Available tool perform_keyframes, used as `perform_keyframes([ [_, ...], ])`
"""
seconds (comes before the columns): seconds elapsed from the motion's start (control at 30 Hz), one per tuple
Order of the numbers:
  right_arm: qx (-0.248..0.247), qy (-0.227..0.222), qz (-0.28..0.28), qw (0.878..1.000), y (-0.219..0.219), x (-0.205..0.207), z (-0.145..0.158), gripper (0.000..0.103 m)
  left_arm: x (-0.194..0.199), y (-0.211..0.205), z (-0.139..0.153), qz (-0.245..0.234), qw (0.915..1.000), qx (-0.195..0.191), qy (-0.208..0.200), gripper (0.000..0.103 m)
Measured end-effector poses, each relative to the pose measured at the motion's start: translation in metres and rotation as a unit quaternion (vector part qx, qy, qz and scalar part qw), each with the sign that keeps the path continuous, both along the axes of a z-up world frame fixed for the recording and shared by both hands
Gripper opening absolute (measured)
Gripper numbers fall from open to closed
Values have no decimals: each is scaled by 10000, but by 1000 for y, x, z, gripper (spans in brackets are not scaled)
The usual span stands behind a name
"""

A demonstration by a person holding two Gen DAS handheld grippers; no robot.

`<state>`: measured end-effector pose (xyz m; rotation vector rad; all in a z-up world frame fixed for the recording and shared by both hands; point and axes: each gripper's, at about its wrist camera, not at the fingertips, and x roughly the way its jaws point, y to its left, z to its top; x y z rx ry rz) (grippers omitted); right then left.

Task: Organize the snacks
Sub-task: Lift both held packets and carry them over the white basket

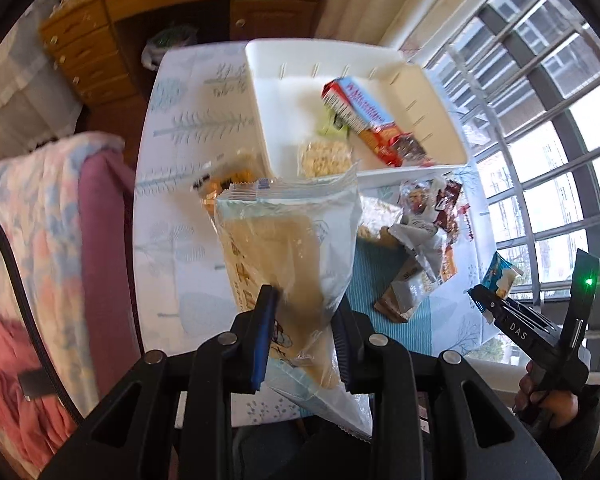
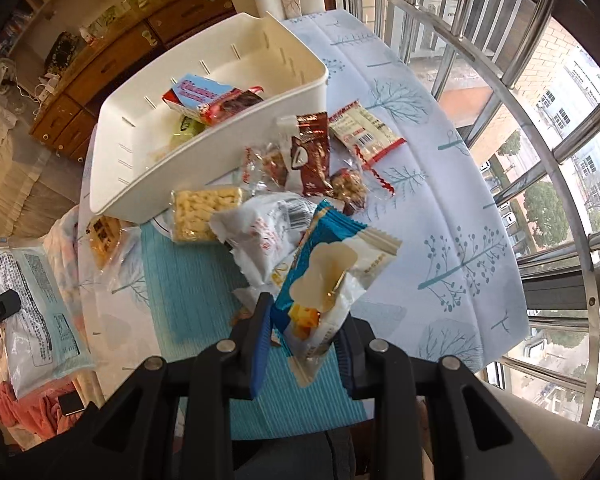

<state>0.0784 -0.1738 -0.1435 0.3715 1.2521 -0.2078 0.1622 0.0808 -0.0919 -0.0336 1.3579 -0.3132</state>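
A: Snacks first: where do they sit relative to each gripper?

B: The left gripper (image 1: 304,332) is clamped on a large clear bag (image 1: 288,256) with pale tan contents. The bag stands up between the blue pads and hangs above the bench (image 1: 172,152), hiding part of it.

A: And the right gripper?

B: The right gripper (image 2: 304,344) pinches a blue and white packet (image 2: 332,276) near its lower end, jaws narrowly apart with the wrapper pressed between them. The packet tilts up and away over the teal mat (image 2: 188,280).

A: What is under them?

B: A loose pile lies on the patterned cloth: a puffed rice bar (image 2: 204,212), a white wrapper (image 2: 264,232), a brown packet (image 2: 310,152) and a cream packet with red edges (image 2: 364,132). A small orange packet (image 2: 106,236) lies apart, by the bin's near corner.

A: The bin?

B: The white bin (image 2: 112,184) stands beyond the pile, touching the rice bar's end. Inside it lie a red and blue box (image 2: 208,100) and a green item (image 2: 186,126).

A: Do the grippers see each other?

B: From the left wrist, the right gripper (image 1: 486,298) shows low on the right, a hand (image 1: 548,400) around its handle.
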Motion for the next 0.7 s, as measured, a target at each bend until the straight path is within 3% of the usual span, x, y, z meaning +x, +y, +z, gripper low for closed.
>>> perform_keyframes([
  [0.2,7,-401,115,9991,22,10,16,29,9,5,28,-342,9983,-106,-470,26],
  [0.23,-106,-243,-44,9996,25,13,18,29,11,5,31,-357,9979,-116,-522,26],
  [0.37,-106,-308,78,9994,30,27,24,29,20,2,41,-388,9965,-228,-708,26],
  [0.7,-106,-586,587,9965,24,79,39,29,45,-19,60,-135,9898,-578,-1297,26],
])
